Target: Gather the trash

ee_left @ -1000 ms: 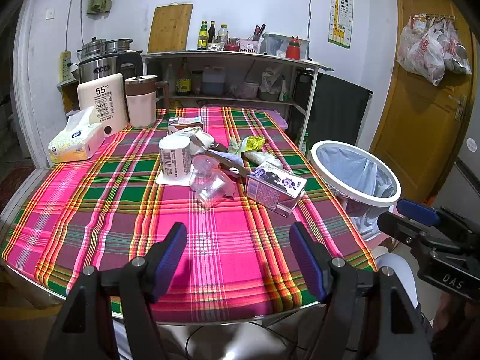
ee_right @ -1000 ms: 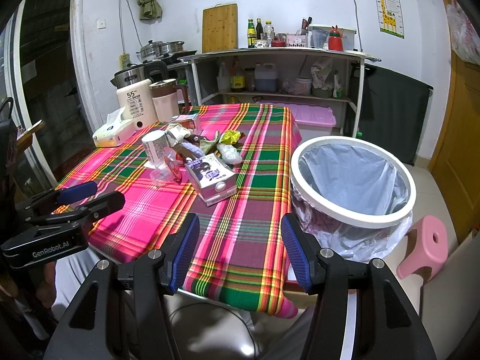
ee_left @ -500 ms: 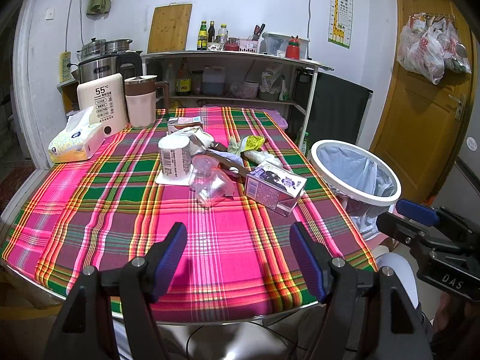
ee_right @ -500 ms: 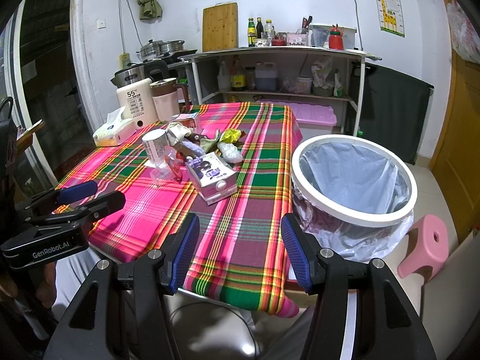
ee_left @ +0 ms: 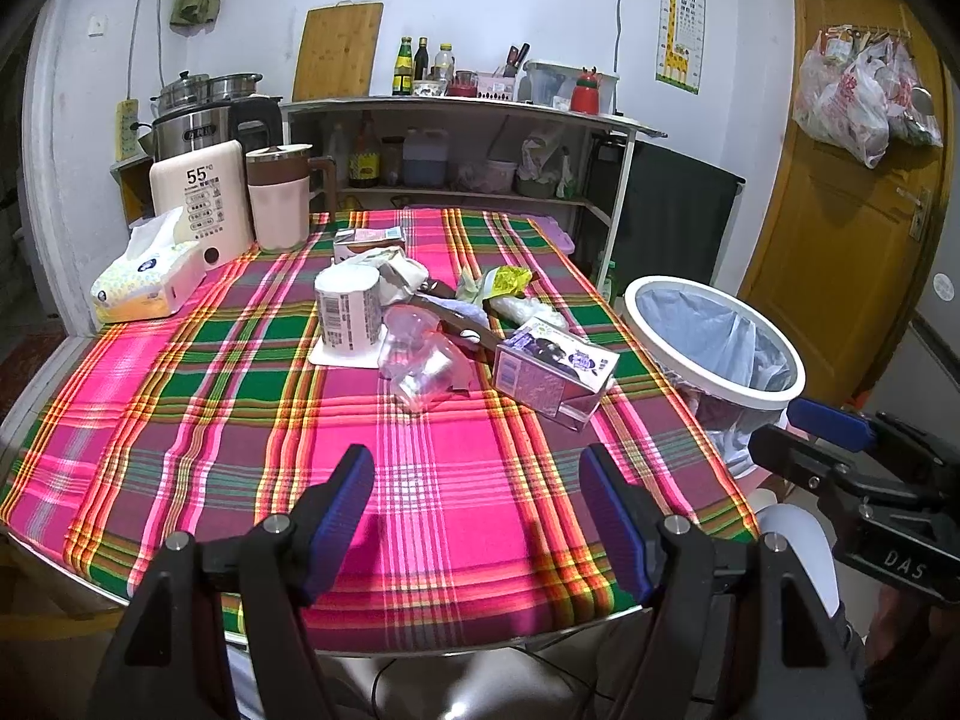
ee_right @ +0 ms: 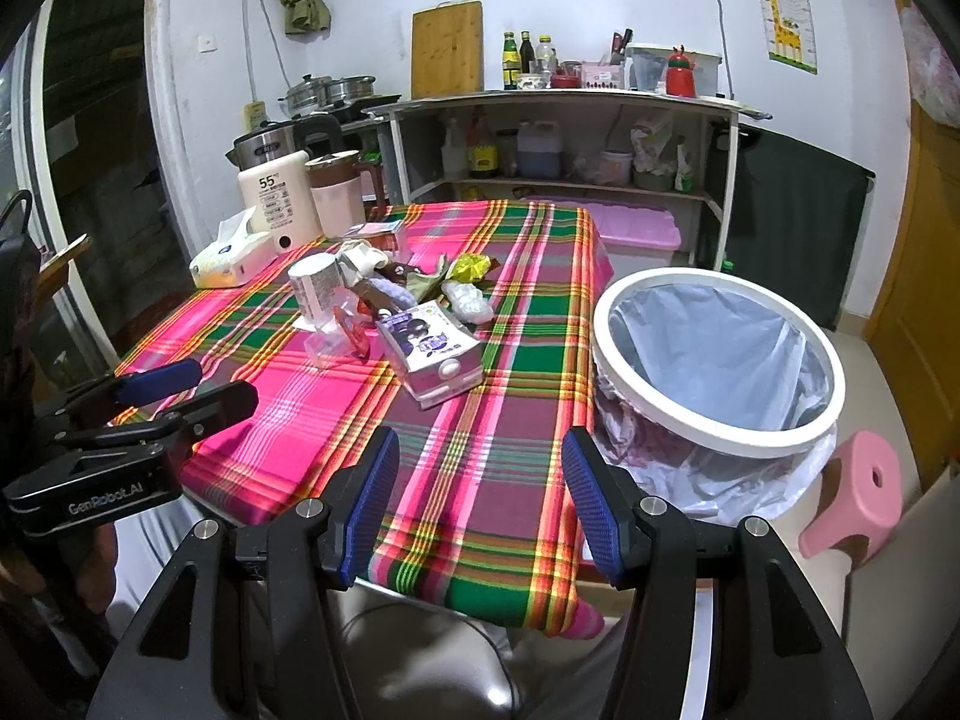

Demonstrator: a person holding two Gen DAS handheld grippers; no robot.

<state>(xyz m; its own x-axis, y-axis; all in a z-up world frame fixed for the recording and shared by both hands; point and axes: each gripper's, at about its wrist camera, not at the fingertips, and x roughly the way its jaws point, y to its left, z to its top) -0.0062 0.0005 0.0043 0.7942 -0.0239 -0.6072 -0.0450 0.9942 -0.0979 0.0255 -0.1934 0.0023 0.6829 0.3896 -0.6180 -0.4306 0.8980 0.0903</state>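
Beyond both tongs [ee_left: 477, 501] [ee_right: 477, 495], trash pile [ee_left: 444, 324].

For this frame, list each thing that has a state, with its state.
Left gripper: open, empty.
Right gripper: open, empty.
Bin: lined, open, looks empty.
Carton: lying on its side.
Clear cups: tipped over.
Paper cup: inverted on a lid.
Jug: upright, lidded.
Tissue pack: open, a tissue sticking out.

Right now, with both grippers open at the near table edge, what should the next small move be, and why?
Probably move the right gripper forward to the purple carton. It is the piece of trash nearest that gripper and lies close to the lined bin, which stands beside the table on that side. Both the right and the left gripper are empty, and nothing has been picked up yet.
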